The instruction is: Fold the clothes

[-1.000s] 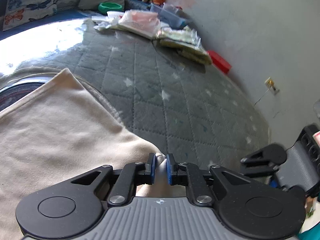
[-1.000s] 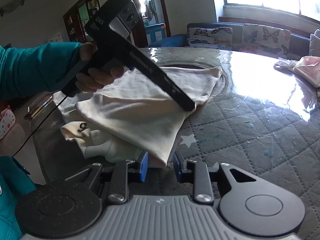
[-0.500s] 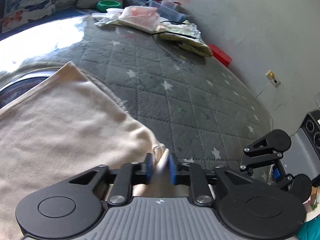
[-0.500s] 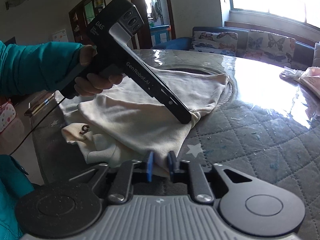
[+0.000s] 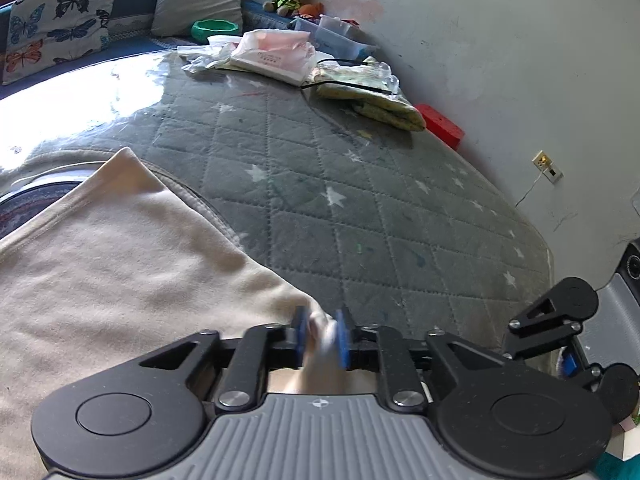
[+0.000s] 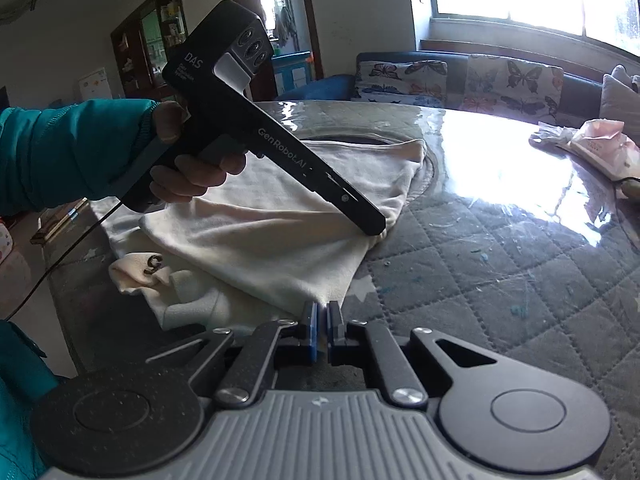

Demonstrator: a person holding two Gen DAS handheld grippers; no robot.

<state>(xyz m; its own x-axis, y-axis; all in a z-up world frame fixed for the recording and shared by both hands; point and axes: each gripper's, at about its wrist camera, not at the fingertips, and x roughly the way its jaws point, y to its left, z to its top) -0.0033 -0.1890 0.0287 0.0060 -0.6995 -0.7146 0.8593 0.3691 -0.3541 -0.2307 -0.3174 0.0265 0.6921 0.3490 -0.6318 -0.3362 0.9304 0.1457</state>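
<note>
Both grippers — left gripper (image 5: 321, 338) and right gripper (image 6: 321, 330) — clamped on corners of the cream garment (image 6: 280, 236) (folded, on the quilted table (image 6: 500, 280))

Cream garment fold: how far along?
Done: cream garment lies doubled over on the quilted table cover. In hand: left claw and right claw each pinch an edge corner, right just closed. Left: the next fold-over, then smoothing.
</note>
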